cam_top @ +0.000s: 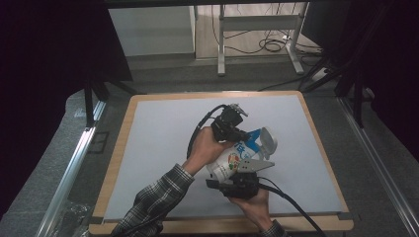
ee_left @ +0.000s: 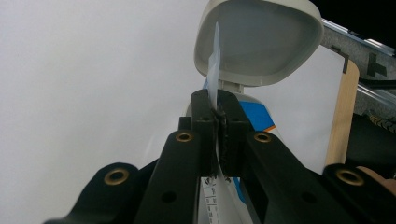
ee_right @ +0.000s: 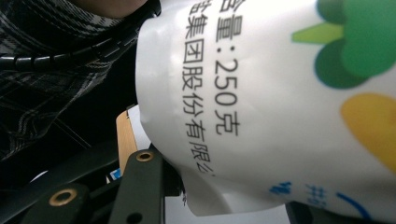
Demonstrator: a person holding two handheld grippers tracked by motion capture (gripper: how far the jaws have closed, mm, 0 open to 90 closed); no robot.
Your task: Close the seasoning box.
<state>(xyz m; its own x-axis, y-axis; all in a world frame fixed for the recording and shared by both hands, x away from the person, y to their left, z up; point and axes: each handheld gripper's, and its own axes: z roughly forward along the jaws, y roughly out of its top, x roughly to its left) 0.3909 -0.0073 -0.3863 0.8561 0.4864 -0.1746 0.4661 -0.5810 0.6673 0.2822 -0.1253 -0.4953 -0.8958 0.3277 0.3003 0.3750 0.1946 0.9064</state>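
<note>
One white plastic container held between two hand-held grippers over the table.

The container (cam_top: 239, 157), smooth and glossy, printed with blue bands and green and yellow shapes, lies tilted above the pale matte table (cam_top: 158, 128) with its wooden edge. Its one rounded, dull-white flip lid (ee_left: 259, 39) stands open. The left gripper (ee_left: 217, 114) is pressed together on a thin translucent film strip (ee_left: 215, 65) at the mouth. The right gripper (cam_top: 237, 180) clamps the container's body between its jaws.

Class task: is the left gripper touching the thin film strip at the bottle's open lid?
Touching. The left gripper view shows the left gripper pinching the film strip between closed fingers.
</note>
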